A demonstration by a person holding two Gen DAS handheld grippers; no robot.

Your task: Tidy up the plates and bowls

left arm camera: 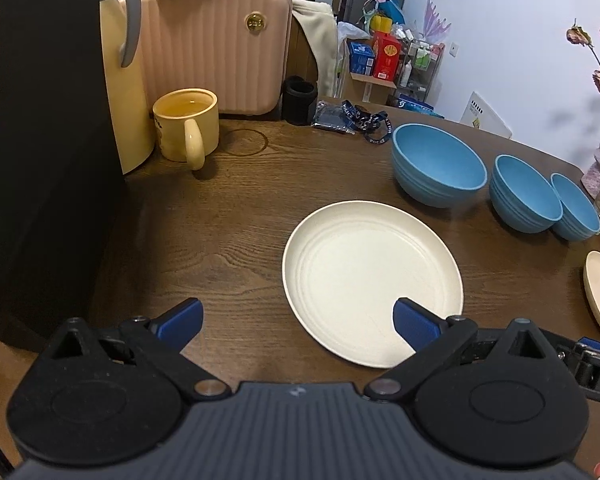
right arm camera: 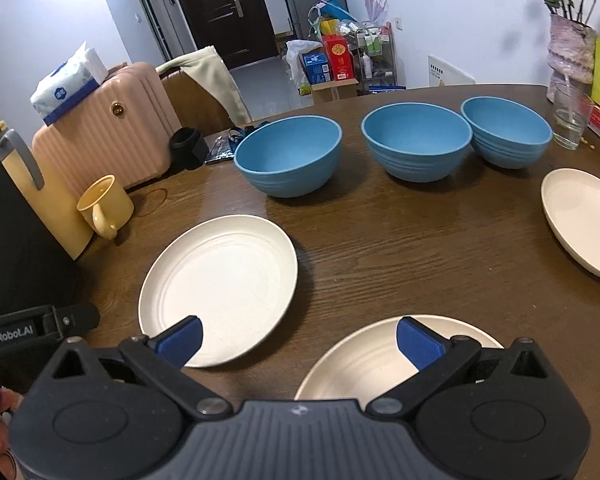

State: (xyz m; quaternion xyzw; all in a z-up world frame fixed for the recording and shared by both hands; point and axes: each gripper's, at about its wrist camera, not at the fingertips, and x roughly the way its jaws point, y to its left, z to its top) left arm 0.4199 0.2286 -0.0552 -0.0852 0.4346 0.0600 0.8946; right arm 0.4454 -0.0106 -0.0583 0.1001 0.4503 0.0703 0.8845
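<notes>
Cream plates and blue bowls lie spread over a dark wood worktop (right arm camera: 400,248).
Three bowls (right arm camera: 416,140) stand in a far row; the left plate (right arm camera: 220,280), near plate (right arm camera: 364,364) and right plate (right arm camera: 584,220) lie apart. Left gripper (left arm camera: 298,324) and right gripper (right arm camera: 300,340) hover with fingers spread wide, holding nothing.

Three blue bowls (right arm camera: 288,156), three cream plates (right arm camera: 220,288), seemingly one mug (right arm camera: 104,204).
</notes>
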